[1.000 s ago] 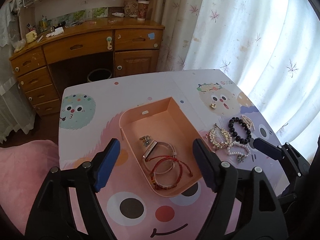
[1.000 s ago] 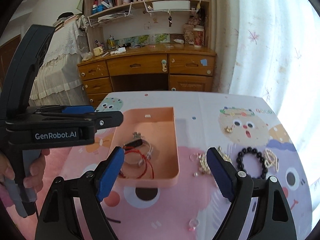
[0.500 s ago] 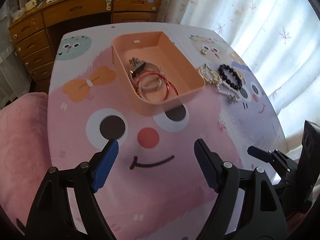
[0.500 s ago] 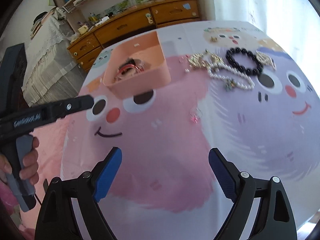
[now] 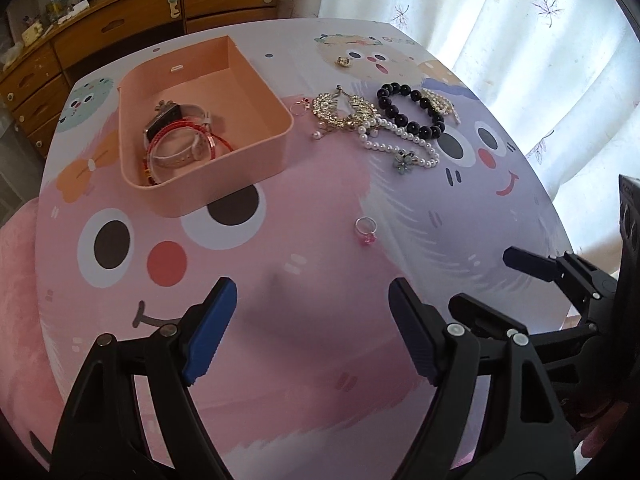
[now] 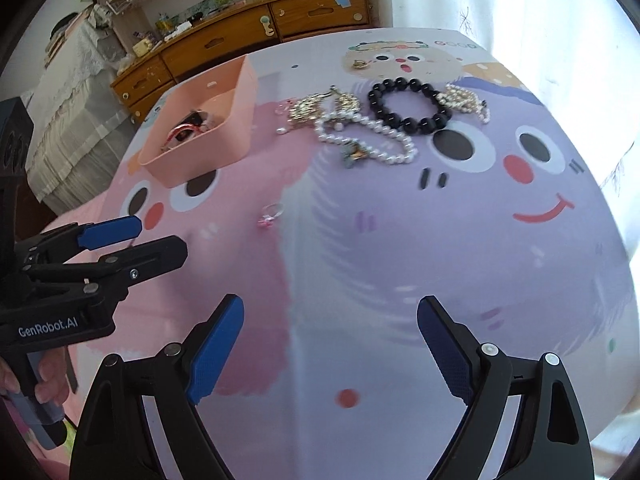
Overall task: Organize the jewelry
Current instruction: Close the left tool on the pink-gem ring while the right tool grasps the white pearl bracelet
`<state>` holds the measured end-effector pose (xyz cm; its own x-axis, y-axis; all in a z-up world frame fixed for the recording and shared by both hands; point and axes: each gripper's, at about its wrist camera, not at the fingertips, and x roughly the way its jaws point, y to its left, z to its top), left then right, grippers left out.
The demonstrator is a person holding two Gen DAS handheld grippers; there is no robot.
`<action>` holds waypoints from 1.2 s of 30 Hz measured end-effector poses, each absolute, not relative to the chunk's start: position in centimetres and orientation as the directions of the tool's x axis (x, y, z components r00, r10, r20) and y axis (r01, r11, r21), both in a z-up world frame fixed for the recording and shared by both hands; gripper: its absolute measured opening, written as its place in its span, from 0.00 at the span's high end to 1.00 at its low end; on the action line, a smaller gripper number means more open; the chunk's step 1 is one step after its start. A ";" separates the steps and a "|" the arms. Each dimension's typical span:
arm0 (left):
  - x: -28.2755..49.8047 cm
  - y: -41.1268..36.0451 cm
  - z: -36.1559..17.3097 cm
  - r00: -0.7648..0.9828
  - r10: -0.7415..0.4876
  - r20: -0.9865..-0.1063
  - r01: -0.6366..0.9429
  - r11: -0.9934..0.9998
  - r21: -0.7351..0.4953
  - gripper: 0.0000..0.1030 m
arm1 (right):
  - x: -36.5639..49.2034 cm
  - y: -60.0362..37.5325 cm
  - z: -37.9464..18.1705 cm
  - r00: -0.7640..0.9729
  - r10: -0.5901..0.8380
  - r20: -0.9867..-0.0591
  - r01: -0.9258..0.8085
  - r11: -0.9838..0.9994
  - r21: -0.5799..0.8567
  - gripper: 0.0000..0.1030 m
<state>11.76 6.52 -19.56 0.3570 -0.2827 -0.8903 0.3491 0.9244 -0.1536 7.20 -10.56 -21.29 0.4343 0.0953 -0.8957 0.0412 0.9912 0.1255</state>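
Left gripper: jaws released, nothing between them, held over a bare stretch of the worktop near its front edge. Right gripper: jaws likewise spread wide and empty, above bare worktop.

Jewelry location: a pink-stoned ring lies alone on the worktop, ahead of the left jaws and slightly to their right, apart from both grippers. Farther back lies a cluster: a black bead bracelet, a white pearl strand with a small flower charm, a gold rhinestone piece and a pale bead bracelet, all touching or overlapping. A small thin ring sits just beside the tray's right wall. A small gold item lies alone beyond the cluster.

Pink tray: stands at the rear left, holding a watch and red cord bracelets heaped together.

Obstructions: none between either set of jaws and the lone ring. In the left view the right gripper shows at the right margin; in the right view the left gripper stands at the left, gripped by a hand.

Surroundings: a wooden desk behind the worktop, a curtain to the right.
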 end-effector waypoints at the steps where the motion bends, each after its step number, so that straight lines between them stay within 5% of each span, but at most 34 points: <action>1: 11.7 5.7 -19.7 0.358 -0.271 -0.894 0.340 0.929 -0.145 0.26 | 7.5 -11.5 -21.0 0.437 0.090 -0.895 0.035 0.993 0.116 0.13; 7: 12.6 2.4 -20.5 0.366 -0.210 -0.907 0.270 0.956 -0.113 0.26 | 11.1 -17.6 -19.6 0.445 0.033 -0.895 0.032 0.998 0.053 0.13; 12: 13.8 1.2 -21.0 0.397 -0.180 -0.900 0.184 0.976 -0.114 0.26 | 15.9 -23.5 -19.0 0.440 0.069 -0.896 0.136 0.980 0.142 0.14; 21: 14.2 0.7 -22.9 0.431 -0.083 -0.899 0.018 0.996 -0.083 0.37 | 22.7 -29.6 -21.9 0.406 0.188 -0.894 0.347 0.874 0.341 0.36; 31: 13.4 -0.6 -23.5 0.461 -0.010 -0.887 -0.011 1.000 -0.017 0.48 | 27.0 -28.4 -22.8 0.404 0.080 -0.911 0.312 0.924 0.220 0.48; 36: 13.3 -1.2 -23.4 0.486 -0.015 -0.874 0.007 1.000 -0.014 0.57 | 27.8 -27.7 -22.9 0.391 0.013 -0.920 0.297 0.944 0.140 0.64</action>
